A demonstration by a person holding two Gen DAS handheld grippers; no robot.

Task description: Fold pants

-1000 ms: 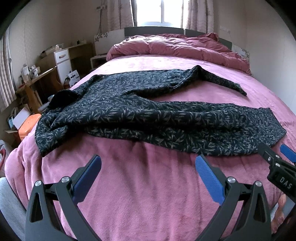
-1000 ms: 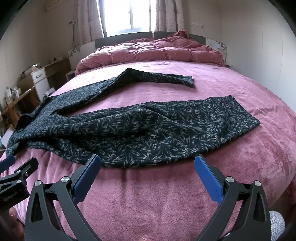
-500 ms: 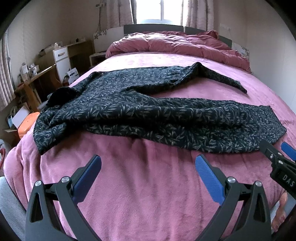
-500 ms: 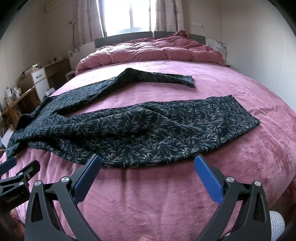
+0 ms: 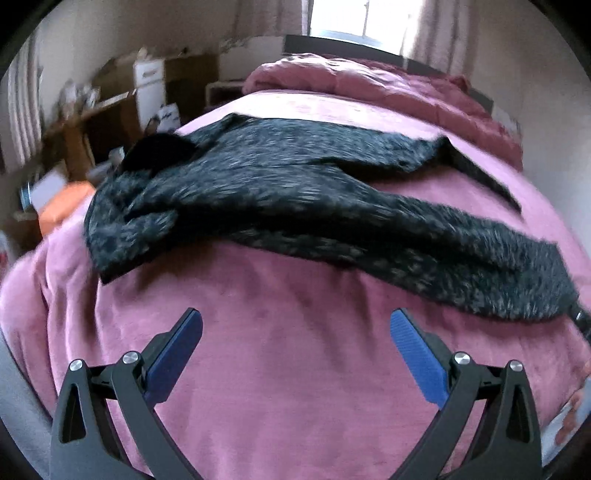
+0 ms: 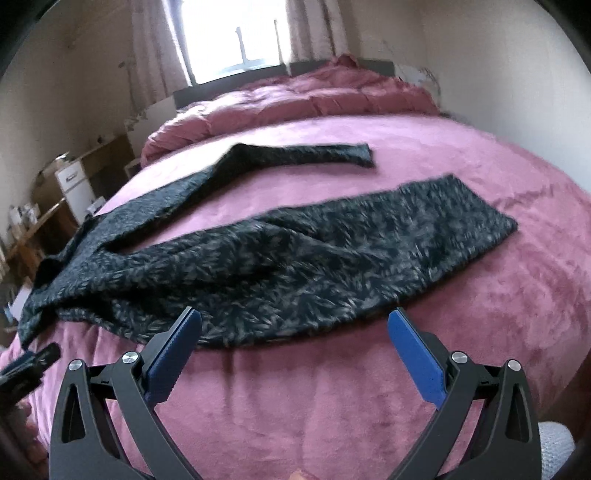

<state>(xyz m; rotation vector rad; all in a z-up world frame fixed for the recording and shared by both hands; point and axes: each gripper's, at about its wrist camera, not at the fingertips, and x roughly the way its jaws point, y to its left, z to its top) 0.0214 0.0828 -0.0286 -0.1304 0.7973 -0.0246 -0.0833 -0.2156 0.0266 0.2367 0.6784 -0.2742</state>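
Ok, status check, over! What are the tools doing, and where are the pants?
Left tool open, empty, over blanket. Right tool open, empty, at near leg's edge. Pants unfolded, legs spread apart. Nothing in the way.

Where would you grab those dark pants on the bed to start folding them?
Probably the near leg's hem, coming from the bed's right with the right gripper. That cuff lies flat and free on the blanket, while the waist end is bunched. Both grippers are open and hold nothing.

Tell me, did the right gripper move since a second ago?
Yes. The right gripper moved forward toward the pants, its fingertips now reaching their near edge, tilting against the window.
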